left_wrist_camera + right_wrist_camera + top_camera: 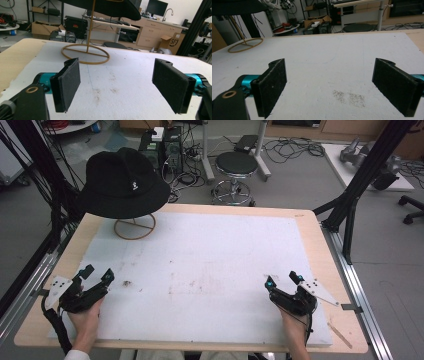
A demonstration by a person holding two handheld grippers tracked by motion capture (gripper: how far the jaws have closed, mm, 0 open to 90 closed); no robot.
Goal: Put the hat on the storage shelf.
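1. Grey workshop floor surrounds the tabletop (310, 227), with a round stool (236, 165) and loose cables beyond its far edge and black frame posts at both sides.
2. White sheet (210, 270) covers most of the tabletop, leaving bare wood strips along the left, right and far edges; it carries faint brown smudges.
3. Left gripper (95, 276) rests near the front left corner of the sheet, held in a hand (86, 320); its jaws stand wide apart with nothing between them.
4. Right gripper (283, 281) sits near the front right corner, held in the other hand (295, 332), jaws likewise wide and empty.
5. Open sheet lies between the two grippers and ahead of both pairs of jaws.
6. Black hat (122, 182) hangs on a thin gold wire stand (135, 226), well ahead of the left jaws at the far left corner.
7. Left gripper view shows the stand's ring base (85, 53) straight ahead between its jaws, with the hat brim (110, 7) overhead.
8. Right gripper view places the ring (245, 45) far off to the left of its jaws, and a dark smudge (349, 97) on the sheet between them.
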